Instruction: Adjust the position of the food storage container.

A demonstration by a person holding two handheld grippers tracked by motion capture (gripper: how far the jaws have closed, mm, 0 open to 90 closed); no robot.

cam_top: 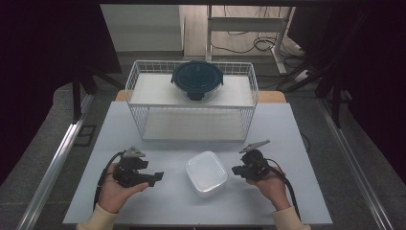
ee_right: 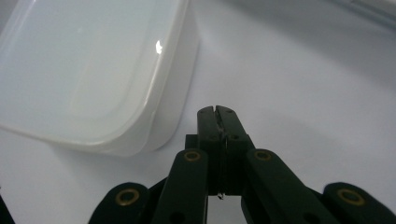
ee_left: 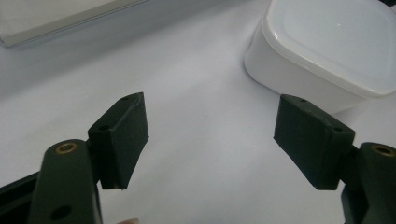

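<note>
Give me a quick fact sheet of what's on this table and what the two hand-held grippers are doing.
Table: white table
Centre front: white lidded container, lid on
Behind it: wire basket holding a round dark-lidded container
Left hand-held gripper: jaws open, nothing between them, left of the white container
Right hand-held gripper: jaws shut, empty, beside the white container, apart from it

A white wire basket (cam_top: 191, 103) stands at the far side of the pale table (cam_top: 143, 201) — open at the top. A dark round lidded container (cam_top: 197, 79) rests on its upper shelf, near the middle.
</note>
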